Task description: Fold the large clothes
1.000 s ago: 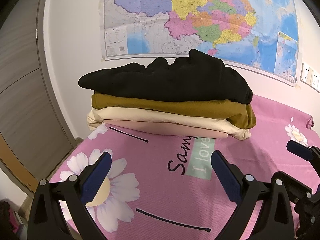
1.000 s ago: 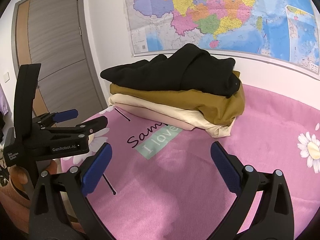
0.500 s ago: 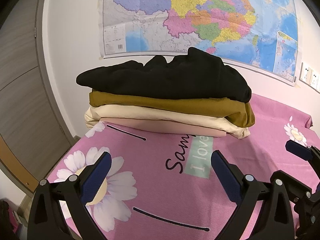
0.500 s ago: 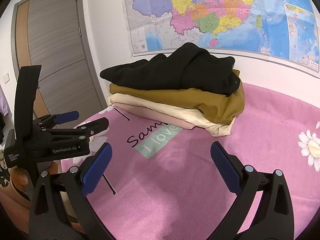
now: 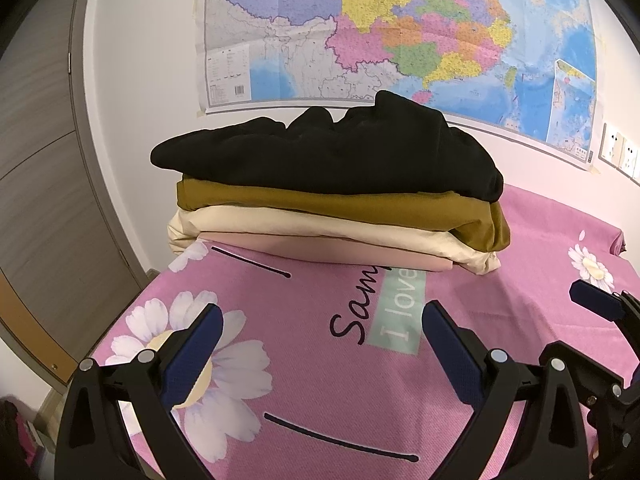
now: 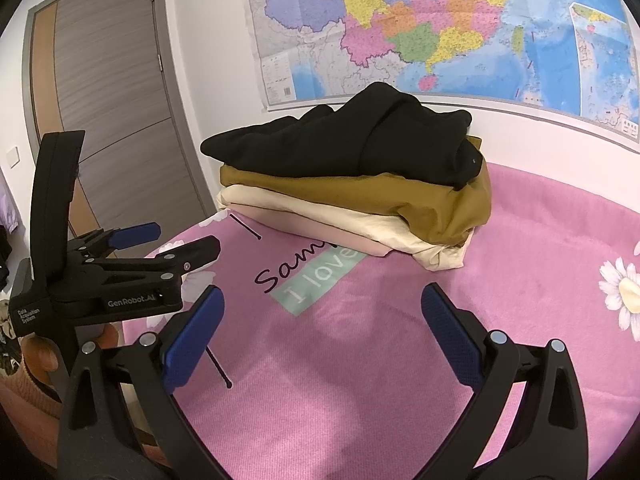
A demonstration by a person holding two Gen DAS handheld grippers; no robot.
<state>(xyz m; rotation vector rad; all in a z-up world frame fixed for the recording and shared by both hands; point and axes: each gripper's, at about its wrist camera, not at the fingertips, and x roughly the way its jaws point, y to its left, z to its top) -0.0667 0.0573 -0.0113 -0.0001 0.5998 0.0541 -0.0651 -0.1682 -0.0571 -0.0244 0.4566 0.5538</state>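
A stack of folded clothes sits at the far side of the pink bed: a black garment [image 5: 332,152] on top, then a mustard one [image 5: 320,204], a cream one [image 5: 304,228] and a pale pink one [image 5: 320,250] at the bottom. The stack also shows in the right wrist view [image 6: 360,184]. My left gripper [image 5: 320,344] is open and empty, held above the sheet short of the stack. My right gripper [image 6: 320,324] is open and empty, to the right of the left one. The left gripper also shows in the right wrist view [image 6: 172,242].
The pink bed sheet [image 5: 320,392] has daisy prints and lettering. A large map [image 5: 400,40] hangs on the white wall behind the stack. A grey door [image 6: 108,120] stands to the left. Wall sockets [image 5: 618,152] are at the far right.
Both grippers have drifted slightly, so the stack sits a little lower and to the left in the views. Both stay open and empty.
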